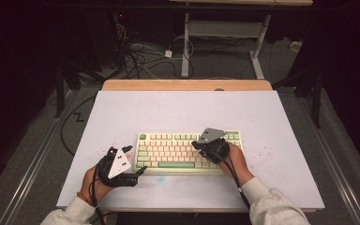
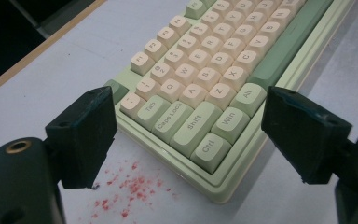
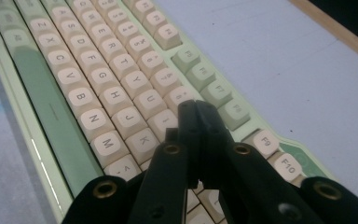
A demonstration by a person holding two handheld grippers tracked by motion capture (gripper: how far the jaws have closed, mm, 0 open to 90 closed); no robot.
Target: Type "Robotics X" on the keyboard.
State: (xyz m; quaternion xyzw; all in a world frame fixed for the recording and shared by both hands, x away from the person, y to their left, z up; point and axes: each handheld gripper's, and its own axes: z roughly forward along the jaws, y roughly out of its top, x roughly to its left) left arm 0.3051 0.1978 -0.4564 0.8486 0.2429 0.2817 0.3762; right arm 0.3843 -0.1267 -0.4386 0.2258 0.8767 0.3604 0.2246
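A pale green keyboard (image 1: pixel 187 151) with cream and green keys lies on the white table top, near the front edge. My left gripper (image 1: pixel 139 161) hovers at the keyboard's left end, open, with the lower-left corner keys (image 2: pixel 208 149) between its wide-spread jaws and nothing gripped. In the left gripper view the left gripper (image 2: pixel 191 140) stands just above the keyboard (image 2: pixel 214 70). My right gripper (image 1: pixel 198 143) is over the right half of the keys, shut with nothing held. In the right gripper view the right gripper (image 3: pixel 196 108) points its closed tips at the upper key rows of the keyboard (image 3: pixel 112 84).
The white table top (image 1: pixel 187 112) has a wooden strip (image 1: pixel 187 85) along its far edge. Red specks (image 2: pixel 130 186) stain the surface beside the keyboard's left corner. Beyond the table are cables and a desk frame (image 1: pixel 220 42) on a dark floor.
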